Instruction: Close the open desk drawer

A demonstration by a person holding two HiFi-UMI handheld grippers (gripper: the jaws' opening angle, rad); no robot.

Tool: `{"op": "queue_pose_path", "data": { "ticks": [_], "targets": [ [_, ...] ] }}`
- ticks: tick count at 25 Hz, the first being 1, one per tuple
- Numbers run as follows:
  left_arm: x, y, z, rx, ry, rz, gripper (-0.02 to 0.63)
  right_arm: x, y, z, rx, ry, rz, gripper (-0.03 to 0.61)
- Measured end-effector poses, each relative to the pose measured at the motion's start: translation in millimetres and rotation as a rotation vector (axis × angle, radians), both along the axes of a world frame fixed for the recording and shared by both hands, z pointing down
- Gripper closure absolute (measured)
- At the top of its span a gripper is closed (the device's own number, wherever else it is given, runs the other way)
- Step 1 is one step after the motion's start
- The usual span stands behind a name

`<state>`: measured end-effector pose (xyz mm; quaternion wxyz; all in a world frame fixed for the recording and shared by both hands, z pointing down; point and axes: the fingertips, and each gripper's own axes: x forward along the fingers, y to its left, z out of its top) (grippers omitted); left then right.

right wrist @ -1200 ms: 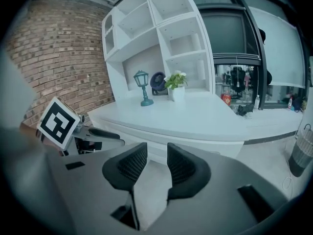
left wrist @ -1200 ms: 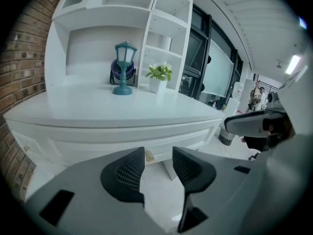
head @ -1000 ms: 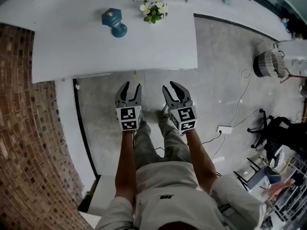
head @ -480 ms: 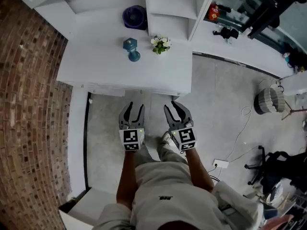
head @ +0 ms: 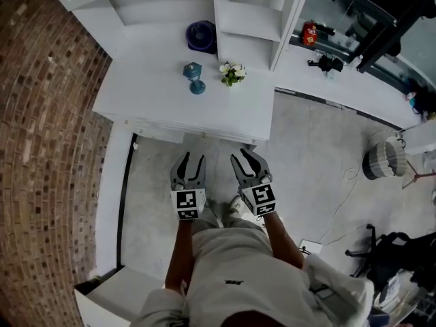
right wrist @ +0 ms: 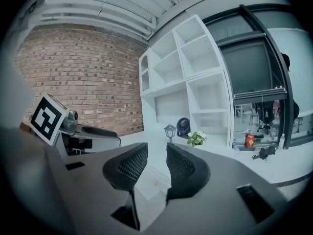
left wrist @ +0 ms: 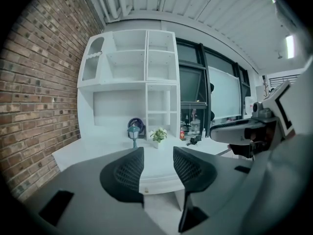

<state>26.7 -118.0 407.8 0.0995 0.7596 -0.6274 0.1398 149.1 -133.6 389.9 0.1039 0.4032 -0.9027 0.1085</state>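
Here, in the head view, the person stands at the bottom centre of the frame with both forearms [head: 180, 244] stretched forward and nearly parallel. The left gripper [head: 190, 165] and right gripper [head: 246, 161] sit side by side in mid-frame, close together but apart, over the grey floor [head: 313, 155]. Each marker cube [head: 188, 204] faces up at the camera, and both grippers point at the front edge of the white desk [head: 157, 94], stopping just short of it.

The drawer [head: 197, 134] shows as a pale strip along that front edge, directly above the two grippers in the frame. How far it stands out I cannot tell from above. In the left gripper view the left gripper [left wrist: 158, 152] aims a little downward with its fingers spread; they have just eased slightly closer, and nothing sits between them. Only the drawer [left wrist: 159, 184] front with its small knob is framed in the gap beyond. The right gripper [right wrist: 157, 148] likewise has its fingers parted on empty air, with the drawer [right wrist: 155, 180] past them.

On the desk top, upper centre, stand a blue lantern ornament [head: 194, 78], a small potted plant [head: 233, 73] and a dark blue fan [head: 201, 36] below a white shelf unit [head: 255, 19]. A brick wall [head: 48, 148] fills the left side
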Motion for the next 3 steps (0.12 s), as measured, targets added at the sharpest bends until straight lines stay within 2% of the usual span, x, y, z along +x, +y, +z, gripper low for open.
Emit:
{"op": "queue_pose_path", "data": {
  "ticks": [3],
  "targets": [
    [2.0, 4.5, -0.5, -0.002, -0.003, -0.001, 0.414, 4.3, -2.1, -2.1, 0.004, -0.004, 0.003, 0.454]
  ]
}}
